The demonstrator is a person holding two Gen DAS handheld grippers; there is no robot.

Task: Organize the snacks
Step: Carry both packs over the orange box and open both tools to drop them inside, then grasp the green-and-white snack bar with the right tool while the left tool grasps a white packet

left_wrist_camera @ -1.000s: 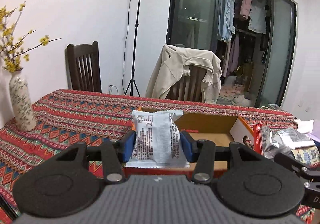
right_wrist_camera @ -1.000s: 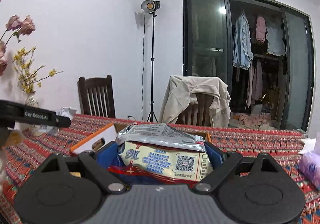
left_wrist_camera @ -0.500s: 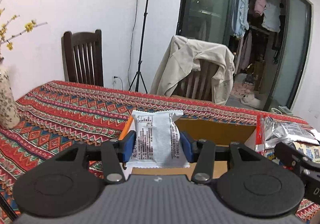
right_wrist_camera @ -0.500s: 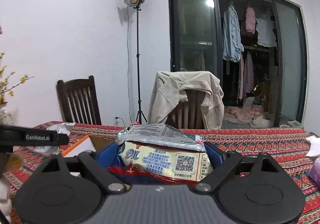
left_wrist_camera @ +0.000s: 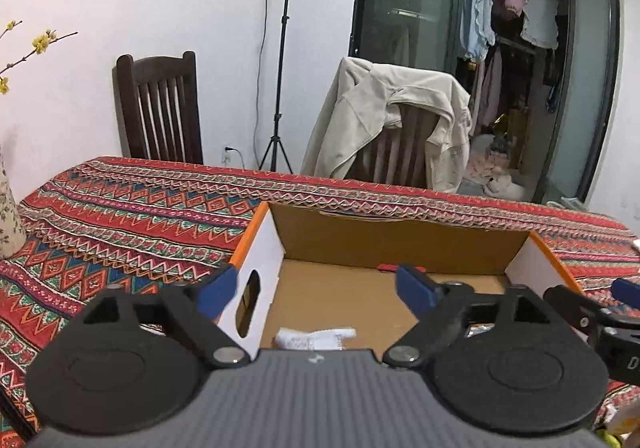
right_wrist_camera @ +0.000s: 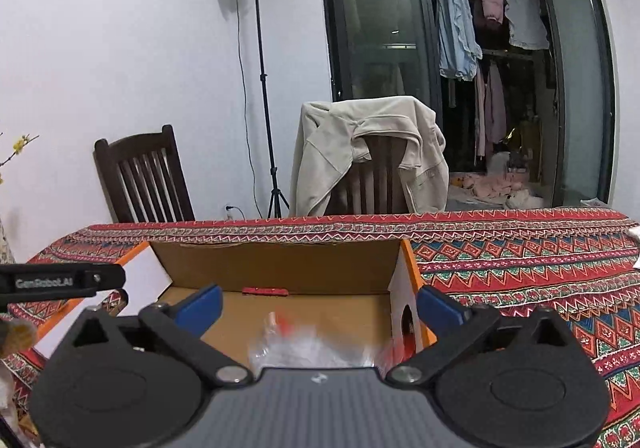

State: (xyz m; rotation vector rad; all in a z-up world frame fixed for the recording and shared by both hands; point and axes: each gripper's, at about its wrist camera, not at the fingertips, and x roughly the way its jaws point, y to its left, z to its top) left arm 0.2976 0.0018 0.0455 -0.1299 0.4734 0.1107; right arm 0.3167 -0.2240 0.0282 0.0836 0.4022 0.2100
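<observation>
The left gripper (left_wrist_camera: 318, 288) has its blue fingers (left_wrist_camera: 218, 290) spread wide and its jaws are opening, with nothing pressed between them; below and between them a white snack packet (left_wrist_camera: 316, 338) lies on the floor of the open cardboard box (left_wrist_camera: 400, 244), partly cut off by the gripper's grey body. The right gripper (right_wrist_camera: 320, 308) is likewise spread to its widest, jaws opening, pads clear of everything; under it a silvery snack bag (right_wrist_camera: 304, 350) with a touch of red sits inside the same box (right_wrist_camera: 280, 268), so blurred that its print and outline are hard to make out, and its near end is hidden by the gripper body. In the left view the right gripper shows only as a black arm at the right edge, and a shiny scrap under it cannot be identified. One box stands on the patterned tablecloth (left_wrist_camera: 132, 207); two snacks are visible inside it, one per view. A small red strip (right_wrist_camera: 265, 291) lies at the foot of the box's far wall. Behind the table are two chairs, one bare (right_wrist_camera: 142, 179) and one draped with a beige jacket (right_wrist_camera: 372, 151), plus one lamp stand (right_wrist_camera: 260, 87). A vase (left_wrist_camera: 8, 215) is cut off at the left edge
</observation>
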